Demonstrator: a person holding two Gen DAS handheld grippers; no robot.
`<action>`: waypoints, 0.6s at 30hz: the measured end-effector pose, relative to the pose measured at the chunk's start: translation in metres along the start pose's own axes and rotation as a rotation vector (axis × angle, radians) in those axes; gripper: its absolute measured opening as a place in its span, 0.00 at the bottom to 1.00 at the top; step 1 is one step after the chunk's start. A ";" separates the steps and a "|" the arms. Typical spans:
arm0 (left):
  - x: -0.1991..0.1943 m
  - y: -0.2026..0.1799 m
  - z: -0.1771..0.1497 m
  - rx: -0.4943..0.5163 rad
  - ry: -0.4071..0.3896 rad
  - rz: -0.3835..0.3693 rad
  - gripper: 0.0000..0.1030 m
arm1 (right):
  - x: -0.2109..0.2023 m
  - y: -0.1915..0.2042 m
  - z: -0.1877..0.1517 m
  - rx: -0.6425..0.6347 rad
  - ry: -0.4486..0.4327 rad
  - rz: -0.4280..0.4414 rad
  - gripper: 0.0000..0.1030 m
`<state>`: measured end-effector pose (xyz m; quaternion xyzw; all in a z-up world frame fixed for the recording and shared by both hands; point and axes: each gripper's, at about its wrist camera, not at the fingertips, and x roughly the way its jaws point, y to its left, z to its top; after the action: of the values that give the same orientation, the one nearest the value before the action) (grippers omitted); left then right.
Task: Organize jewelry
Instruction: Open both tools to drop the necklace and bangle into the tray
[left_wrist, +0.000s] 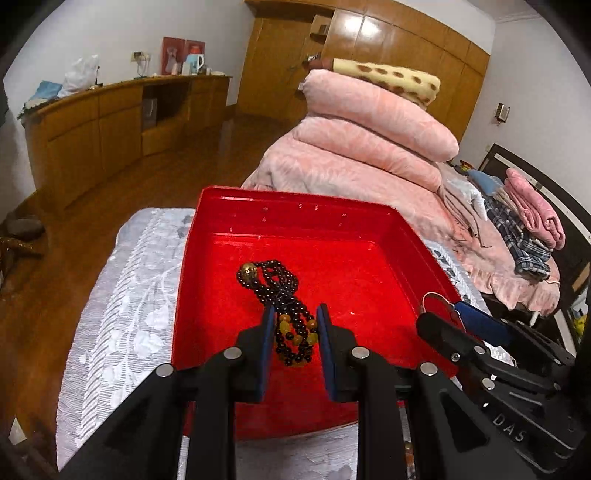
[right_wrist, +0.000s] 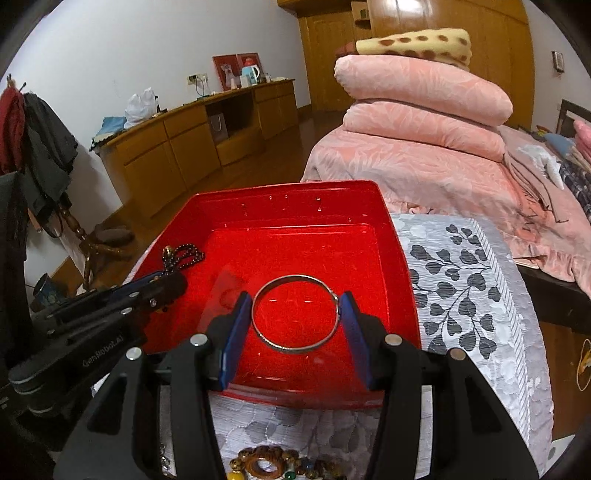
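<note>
A red plastic tray (left_wrist: 207, 236) (right_wrist: 395, 280) sits on a table with a white floral cloth. A dark bead necklace (left_wrist: 280, 291) with amber beads lies on the tray floor; its near end lies between the fingers of my open left gripper (left_wrist: 295, 314), and part of it shows in the right wrist view (right_wrist: 181, 254). A silver bangle (right_wrist: 295, 314) lies in the tray between the pads of my open right gripper (right_wrist: 293, 302), touching the right pad. More bead jewelry (right_wrist: 266, 467) lies on the cloth in front of the tray. Each gripper shows in the other's view: the right gripper (left_wrist: 439, 310), the left gripper (right_wrist: 162, 280).
The cloth-covered table (right_wrist: 461, 280) ends close to the tray's sides. A bed with stacked pink quilts (left_wrist: 369, 140) stands behind and to the right. A wooden sideboard (left_wrist: 110, 122) lines the far wall. A coat stand (right_wrist: 44, 155) is at left.
</note>
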<state>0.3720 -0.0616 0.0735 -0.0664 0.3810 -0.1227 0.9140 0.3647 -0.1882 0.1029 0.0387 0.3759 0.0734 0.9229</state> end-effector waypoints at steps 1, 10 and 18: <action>0.001 0.000 0.001 -0.003 0.006 0.003 0.23 | 0.001 0.000 0.000 -0.003 0.002 -0.002 0.47; -0.022 0.006 0.000 -0.011 -0.028 0.023 0.47 | -0.016 -0.002 0.000 -0.003 -0.049 -0.013 0.62; -0.082 0.014 -0.031 0.043 -0.118 0.071 0.75 | -0.069 -0.009 -0.033 0.007 -0.125 -0.010 0.70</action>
<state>0.2964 -0.0263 0.1044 -0.0403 0.3258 -0.0943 0.9398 0.2940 -0.2085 0.1262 0.0444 0.3181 0.0649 0.9448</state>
